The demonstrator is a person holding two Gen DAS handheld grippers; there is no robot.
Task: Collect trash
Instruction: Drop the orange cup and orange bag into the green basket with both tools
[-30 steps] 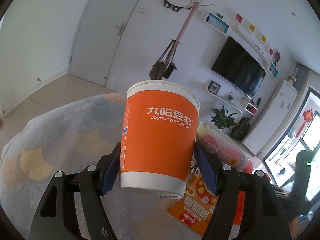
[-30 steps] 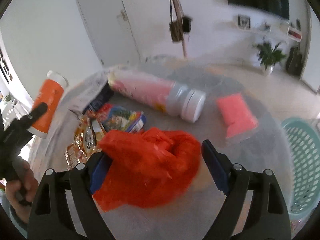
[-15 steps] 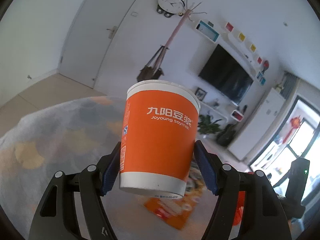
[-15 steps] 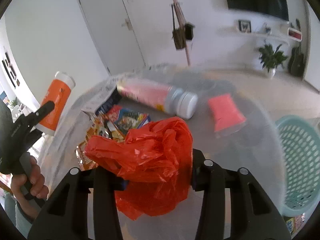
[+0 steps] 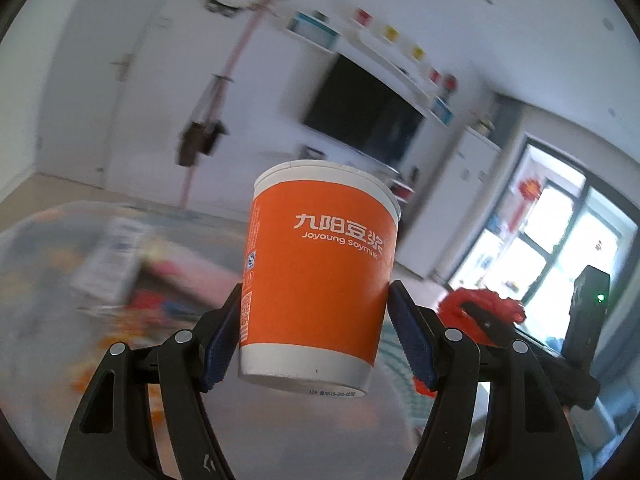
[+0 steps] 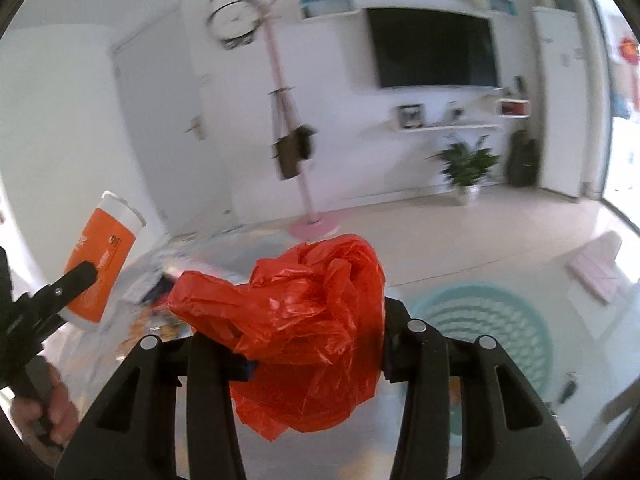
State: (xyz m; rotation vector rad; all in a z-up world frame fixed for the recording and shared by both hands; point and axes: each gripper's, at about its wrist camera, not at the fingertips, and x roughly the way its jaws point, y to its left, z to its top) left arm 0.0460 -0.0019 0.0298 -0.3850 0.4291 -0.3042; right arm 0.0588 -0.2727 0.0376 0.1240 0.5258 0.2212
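the left gripper [image 5: 316,340] clamps a light, crushable orange paper soymilk cup [image 5: 320,276] low on its stiffer base, aloft over the table, while the right gripper [image 6: 316,344] pinches a limp, slippery crumpled red plastic bag [image 6: 304,328] near the teal plastic basket [image 6: 492,332].

A black flat-screen television [image 6: 434,48] hangs on the white wall, with white floating shelves [image 6: 444,126] below it carrying small framed pictures. A slender pink coat stand [image 6: 298,152] rises from a round pink base on the pale tiled floor [image 6: 460,232]; a dark brown bag [image 6: 294,150] hangs from it. A round wall clock [image 6: 234,20] sits beside the stand's top. A green potted plant [image 6: 466,164] stands against the wall. A white door [image 6: 168,120] with a metal handle is to the left. Bright glass doors [image 5: 548,248] show in the left wrist view.
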